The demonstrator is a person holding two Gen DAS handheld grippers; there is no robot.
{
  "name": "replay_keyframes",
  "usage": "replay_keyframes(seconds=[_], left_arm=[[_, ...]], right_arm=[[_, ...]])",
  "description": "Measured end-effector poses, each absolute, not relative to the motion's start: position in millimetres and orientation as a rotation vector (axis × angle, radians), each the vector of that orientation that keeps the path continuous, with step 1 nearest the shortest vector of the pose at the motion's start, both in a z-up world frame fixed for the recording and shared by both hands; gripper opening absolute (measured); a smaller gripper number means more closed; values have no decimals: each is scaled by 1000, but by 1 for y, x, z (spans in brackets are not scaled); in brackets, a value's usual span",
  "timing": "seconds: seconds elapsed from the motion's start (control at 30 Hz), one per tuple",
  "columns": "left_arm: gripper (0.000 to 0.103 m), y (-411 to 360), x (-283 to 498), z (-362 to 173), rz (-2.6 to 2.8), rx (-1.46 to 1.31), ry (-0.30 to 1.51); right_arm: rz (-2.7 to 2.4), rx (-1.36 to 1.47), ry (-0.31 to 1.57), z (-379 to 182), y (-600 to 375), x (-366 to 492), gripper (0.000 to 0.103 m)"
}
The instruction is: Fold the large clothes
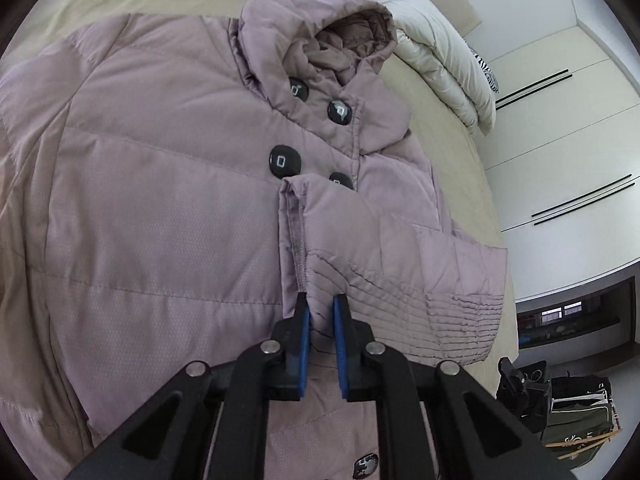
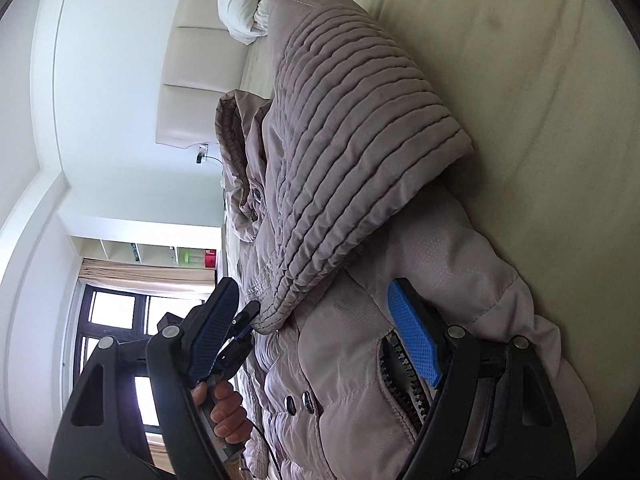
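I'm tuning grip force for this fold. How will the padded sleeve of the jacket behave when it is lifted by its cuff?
The sleeve is quilted and puffy, so it will probably drape and sag, not stay stiff. Its smooth shell may slip between the left gripper pads pinching the ribbed cuff. Probably light for its bulk; it may spring back open.

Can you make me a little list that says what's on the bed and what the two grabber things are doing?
garment: puffy mauve coat, lying front-up on the bed
sleeve: folded across the coat's front
left hand-held gripper: shut on the sleeve cuff
right hand-held gripper: open, holding nothing, near the coat's zipper
buttons: black, in two rows
also on bed: white pillow
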State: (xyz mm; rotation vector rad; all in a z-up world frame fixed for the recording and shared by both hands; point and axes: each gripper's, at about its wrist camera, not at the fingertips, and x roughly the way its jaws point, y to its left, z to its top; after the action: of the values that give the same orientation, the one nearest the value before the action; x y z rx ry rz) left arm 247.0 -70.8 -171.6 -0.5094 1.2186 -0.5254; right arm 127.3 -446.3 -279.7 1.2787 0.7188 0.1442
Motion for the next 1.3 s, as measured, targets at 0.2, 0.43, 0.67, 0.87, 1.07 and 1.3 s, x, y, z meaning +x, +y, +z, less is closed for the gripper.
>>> replay_keyframes(seconds=[0.2, 0.43, 0.67, 0.87, 1.07, 1.3], left_arm=[[11, -19, 256, -131, -467, -605, 1087], [10, 72, 272, -95, -302, -677, 943], [10, 126, 277, -125, -188, -744, 956], [11, 115, 281, -154, -171, -713, 1002], [13, 114, 285, -163, -159, -704, 1007], [48, 111, 278, -173, -174, -682, 1043]], right_arm=[[169, 1336, 682, -275, -456, 122, 77], [222, 1438, 666, -271, -450, 138, 77], [233, 1400, 659, -245, -446, 177, 77], [233, 1247, 687, -207, -441, 229, 77], [86, 1080, 771, -222, -454, 295, 77], [32, 908, 833, -229, -444, 305, 76]])
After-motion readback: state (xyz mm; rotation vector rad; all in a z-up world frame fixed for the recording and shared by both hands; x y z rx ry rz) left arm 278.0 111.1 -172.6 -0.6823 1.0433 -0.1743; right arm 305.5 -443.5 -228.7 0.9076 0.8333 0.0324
